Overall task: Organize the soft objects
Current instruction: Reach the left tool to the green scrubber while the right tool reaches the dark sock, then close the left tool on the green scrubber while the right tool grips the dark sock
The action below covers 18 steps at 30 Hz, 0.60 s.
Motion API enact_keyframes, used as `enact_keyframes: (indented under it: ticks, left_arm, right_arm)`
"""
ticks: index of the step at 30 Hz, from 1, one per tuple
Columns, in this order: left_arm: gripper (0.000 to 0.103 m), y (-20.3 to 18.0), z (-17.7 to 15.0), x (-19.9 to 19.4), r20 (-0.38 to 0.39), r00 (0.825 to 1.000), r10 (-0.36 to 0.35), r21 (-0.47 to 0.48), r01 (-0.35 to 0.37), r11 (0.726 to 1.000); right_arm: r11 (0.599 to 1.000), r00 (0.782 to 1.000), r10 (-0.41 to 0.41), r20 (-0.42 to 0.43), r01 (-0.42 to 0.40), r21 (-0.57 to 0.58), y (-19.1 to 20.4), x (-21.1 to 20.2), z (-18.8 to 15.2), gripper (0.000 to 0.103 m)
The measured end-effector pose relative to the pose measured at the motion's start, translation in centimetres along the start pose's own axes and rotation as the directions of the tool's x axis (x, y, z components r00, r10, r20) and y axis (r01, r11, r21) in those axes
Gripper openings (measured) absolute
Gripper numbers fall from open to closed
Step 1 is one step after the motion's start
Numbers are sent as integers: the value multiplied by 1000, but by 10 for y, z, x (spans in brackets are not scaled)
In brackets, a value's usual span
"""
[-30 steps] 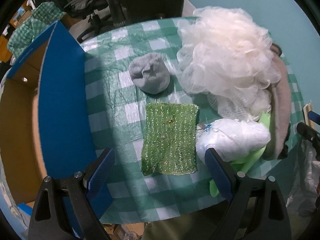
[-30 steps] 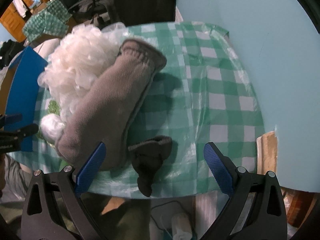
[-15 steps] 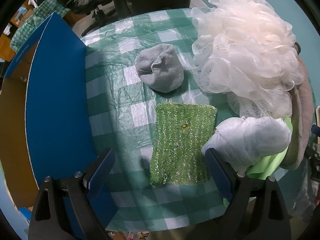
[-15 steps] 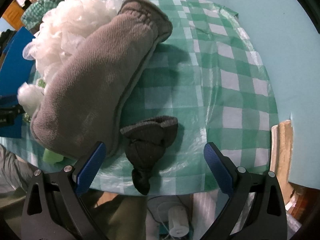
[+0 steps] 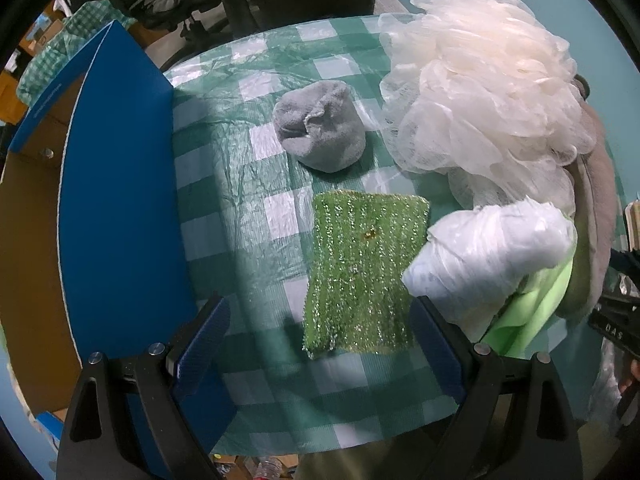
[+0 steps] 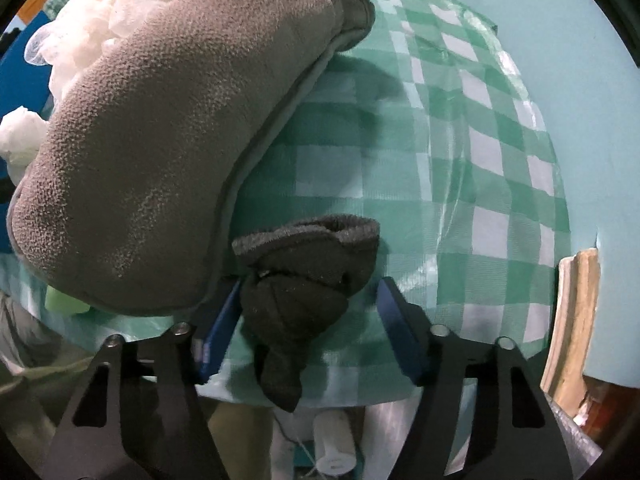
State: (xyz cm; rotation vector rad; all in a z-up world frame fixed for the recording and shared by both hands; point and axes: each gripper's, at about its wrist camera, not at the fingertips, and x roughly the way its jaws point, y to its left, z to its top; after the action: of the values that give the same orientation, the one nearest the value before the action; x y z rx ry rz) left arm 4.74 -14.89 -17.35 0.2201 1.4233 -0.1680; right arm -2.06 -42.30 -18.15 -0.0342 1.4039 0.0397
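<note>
In the right wrist view, a dark grey balled sock (image 6: 308, 288) lies at the table's near edge, between the fingers of my right gripper (image 6: 310, 300). The jaws stand partly closed around it, with a gap on the right side. A big grey fleece slipper (image 6: 172, 128) lies just left of it. In the left wrist view, my left gripper (image 5: 320, 328) is open and empty over the near end of a green glittery scrub cloth (image 5: 360, 276). A light grey balled sock (image 5: 320, 128), a cream mesh bath pouf (image 5: 480, 92) and a white plastic bundle (image 5: 488, 256) lie around it.
A blue-sided cardboard box (image 5: 116, 208) stands open at the left of the green checked tablecloth (image 5: 248, 184). A light green item (image 5: 528, 312) lies under the white bundle. A turquoise wall (image 6: 560, 60) rises right of the table. A wooden board (image 6: 576, 320) leans there.
My right gripper has moved forward and down onto the dark sock and its jaws have narrowed around it. My left gripper has drifted slightly closer to the green cloth, still open.
</note>
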Motion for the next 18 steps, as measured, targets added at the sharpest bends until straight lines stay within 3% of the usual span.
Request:
enact_keyframes:
  ticks: [3, 12, 18]
  left_arm:
    - [92, -2, -6, 3, -6, 1000, 4, 11, -4, 1000]
    - [92, 7, -15, 19, -25, 1000, 10, 5, -9, 1000]
    - [92, -6, -14, 27, -33, 999, -2, 31, 3, 1000]
  right_arm:
    - [1000, 1000, 1, 8, -1, 4, -3, 0, 2, 44]
    - [998, 999, 42, 4, -42, 37, -31, 1, 2, 43]
    - [998, 999, 46, 3, -46, 44, -27, -7, -1, 43]
